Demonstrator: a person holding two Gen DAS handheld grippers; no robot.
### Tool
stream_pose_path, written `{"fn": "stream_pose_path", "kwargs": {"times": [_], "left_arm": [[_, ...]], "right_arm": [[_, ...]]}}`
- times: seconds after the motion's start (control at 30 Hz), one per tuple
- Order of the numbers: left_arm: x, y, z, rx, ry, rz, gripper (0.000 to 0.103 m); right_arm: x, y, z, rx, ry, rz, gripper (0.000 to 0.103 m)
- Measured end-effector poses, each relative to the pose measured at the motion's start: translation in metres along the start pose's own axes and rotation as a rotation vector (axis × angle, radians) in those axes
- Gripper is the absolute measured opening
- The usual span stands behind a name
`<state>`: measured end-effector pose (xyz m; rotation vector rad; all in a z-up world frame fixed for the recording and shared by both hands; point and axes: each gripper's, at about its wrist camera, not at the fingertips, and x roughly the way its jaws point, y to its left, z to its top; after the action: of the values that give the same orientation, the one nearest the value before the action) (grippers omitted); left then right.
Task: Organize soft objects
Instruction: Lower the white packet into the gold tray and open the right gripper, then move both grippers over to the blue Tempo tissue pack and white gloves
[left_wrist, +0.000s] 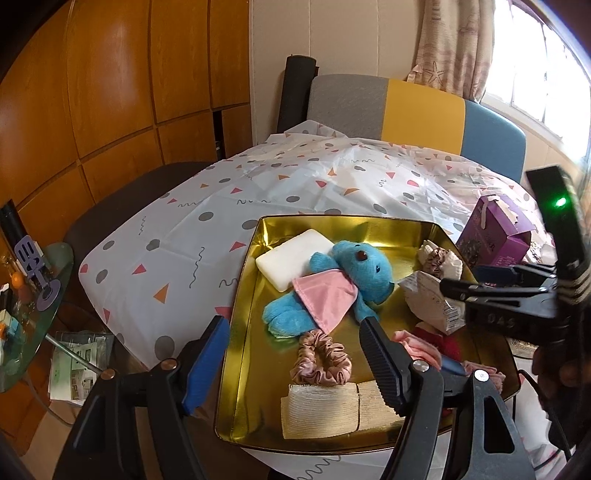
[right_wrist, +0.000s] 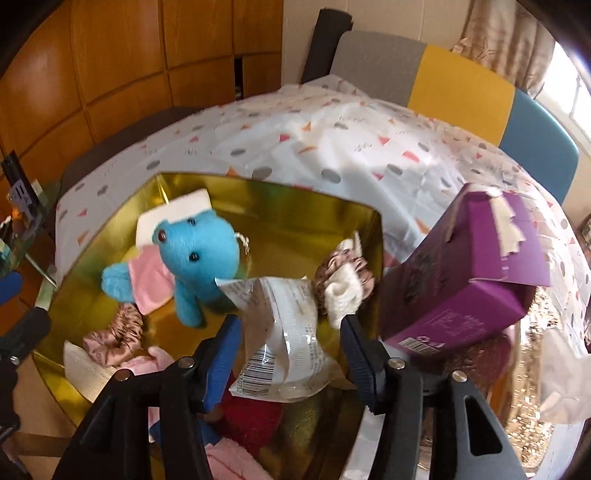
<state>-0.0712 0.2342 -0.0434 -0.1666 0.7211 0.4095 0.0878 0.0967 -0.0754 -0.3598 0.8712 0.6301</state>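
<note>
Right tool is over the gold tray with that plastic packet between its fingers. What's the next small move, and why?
Probably lift the right tool clear: its pads stand apart from the plastic packet, which already lies in the gold tray.

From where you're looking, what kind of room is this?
Probably a home dining or living room: a table under a patterned tablecloth, a chair, wooden cabinets and a curtained window.
</note>
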Motion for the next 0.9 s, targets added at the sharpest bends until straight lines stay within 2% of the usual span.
{"fn": "stream_pose_path", "kwargs": {"times": [0.27, 0.53, 0.9], "left_arm": [[-0.005, -0.011, 0.002, 0.029, -0.01, -0.015, 0.073], [-0.012, -0.026, 0.008, 0.07, -0.027, -0.037, 0.074], [-0.022, -0.054, 0.007, 0.14, -0.036, -0.078, 0.074]], "right_arm": [[-0.043, -0.011, -0.001, 0.028, -0.092, -0.01, 0.056], [-0.093, -0.04, -0.009, 0.056, -0.221, -0.07, 0.056], [-0.138, -0.105, -0.037, 0.165, -0.277, -0.166, 0.056]]}}
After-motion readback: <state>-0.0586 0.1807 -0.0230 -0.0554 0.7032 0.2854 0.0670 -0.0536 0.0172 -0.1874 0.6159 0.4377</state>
